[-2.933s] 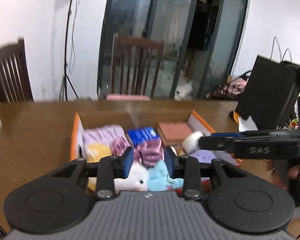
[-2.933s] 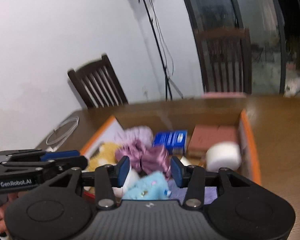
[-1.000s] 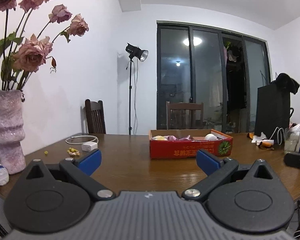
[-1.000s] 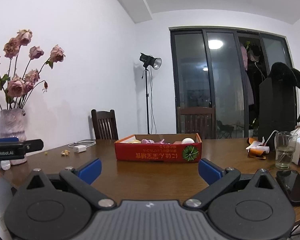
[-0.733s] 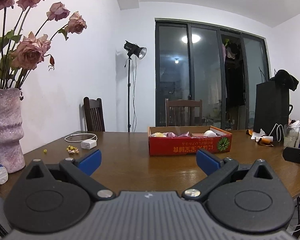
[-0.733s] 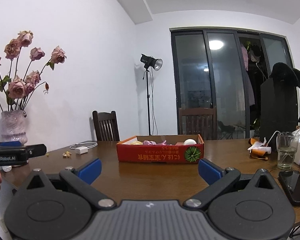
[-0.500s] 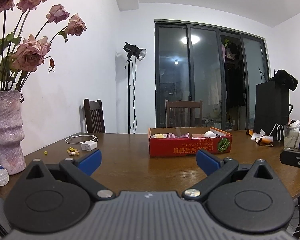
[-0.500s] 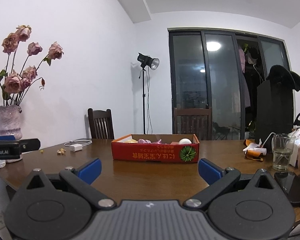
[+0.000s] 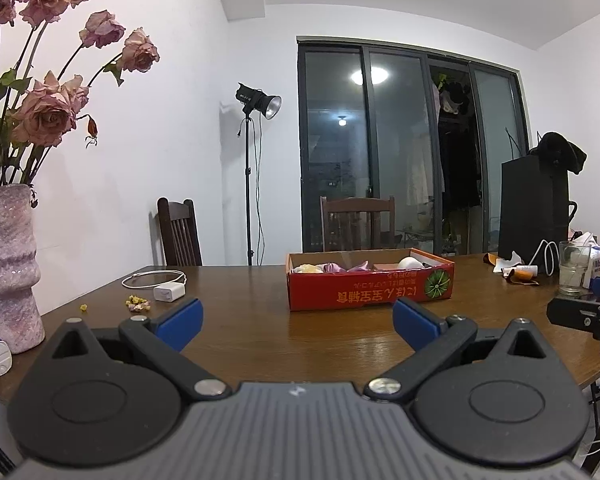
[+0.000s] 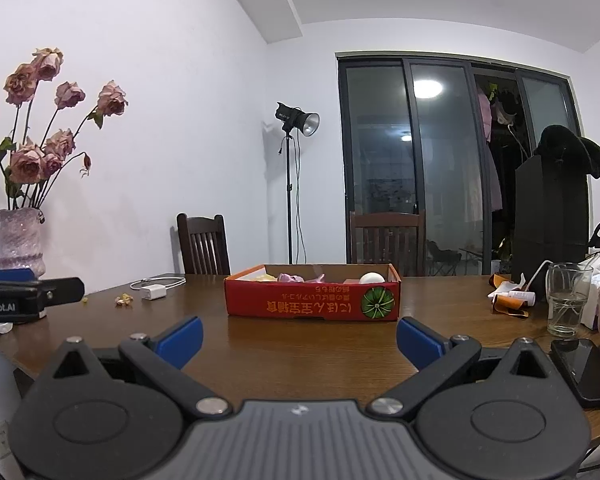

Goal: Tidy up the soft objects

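My left gripper (image 9: 296, 322): the jaws are spread wide and hold nothing; it hangs low at the near edge of the table (image 9: 260, 344).

My right gripper (image 10: 299, 337): also spread wide and empty, at the same height beside the left one.

Where the soft objects are: in the red box (image 9: 370, 290), straight ahead of both my jaws and well apart from them. Only the tops show above its rim: something yellow, some pink-purple cloth (image 9: 342, 267) and a white round thing (image 9: 410, 263).

What has just changed: about three seconds ago both my jaws were close over the open box, narrow, just above the plush toys. Now they are pulled far back, opened, and almost still during the last second.

What this means for the task: I judge that the sorting is finished or paused, because nothing soft lies on the table outside the box and I carry nothing.

Beside my jaws: to the left a vase (image 9: 6, 268) with dry roses and a white charger (image 9: 168, 292); to the right a glass (image 10: 566, 304) and a phone (image 10: 584, 368).
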`<state>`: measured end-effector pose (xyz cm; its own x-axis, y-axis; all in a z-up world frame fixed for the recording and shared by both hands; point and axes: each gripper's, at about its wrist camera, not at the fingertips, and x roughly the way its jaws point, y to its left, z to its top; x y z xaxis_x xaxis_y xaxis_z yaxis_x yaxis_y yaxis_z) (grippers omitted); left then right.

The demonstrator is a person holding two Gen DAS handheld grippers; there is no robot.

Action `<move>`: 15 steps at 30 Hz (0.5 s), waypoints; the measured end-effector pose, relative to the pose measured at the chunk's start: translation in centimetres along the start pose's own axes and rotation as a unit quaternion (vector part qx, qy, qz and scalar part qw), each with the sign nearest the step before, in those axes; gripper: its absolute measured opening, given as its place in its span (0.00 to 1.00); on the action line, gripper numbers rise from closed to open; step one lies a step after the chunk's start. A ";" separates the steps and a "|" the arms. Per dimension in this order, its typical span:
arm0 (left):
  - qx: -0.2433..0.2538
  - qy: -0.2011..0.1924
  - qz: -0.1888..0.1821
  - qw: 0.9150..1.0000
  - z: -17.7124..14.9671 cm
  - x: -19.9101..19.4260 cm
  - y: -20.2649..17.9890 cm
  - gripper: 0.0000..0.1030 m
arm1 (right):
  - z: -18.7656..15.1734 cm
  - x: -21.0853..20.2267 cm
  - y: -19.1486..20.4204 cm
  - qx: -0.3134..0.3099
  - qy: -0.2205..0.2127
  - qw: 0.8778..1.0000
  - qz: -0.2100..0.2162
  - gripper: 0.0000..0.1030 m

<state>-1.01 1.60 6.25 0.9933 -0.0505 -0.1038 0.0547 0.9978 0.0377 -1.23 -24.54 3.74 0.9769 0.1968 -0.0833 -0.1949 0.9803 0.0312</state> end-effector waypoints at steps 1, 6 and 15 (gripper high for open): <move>-0.001 0.000 0.000 1.000 0.0 0.0 0.0 1.00 | 0.0 0.0 0.0 0.000 0.000 1.000 0.000 1.00; -0.001 0.000 0.001 1.000 0.0 0.0 0.2 1.00 | -0.1 0.0 0.0 0.004 -0.001 1.000 -0.002 1.00; -0.001 0.001 0.002 1.000 0.0 0.0 0.2 1.00 | 0.0 -0.1 -0.2 0.011 -0.004 1.000 0.000 1.00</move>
<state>-0.97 1.84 6.22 0.9933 -0.0456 -0.1065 0.0497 0.9981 0.0357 -1.29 -24.73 3.76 0.9775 0.1974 -0.0745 -0.1937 0.9796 0.0532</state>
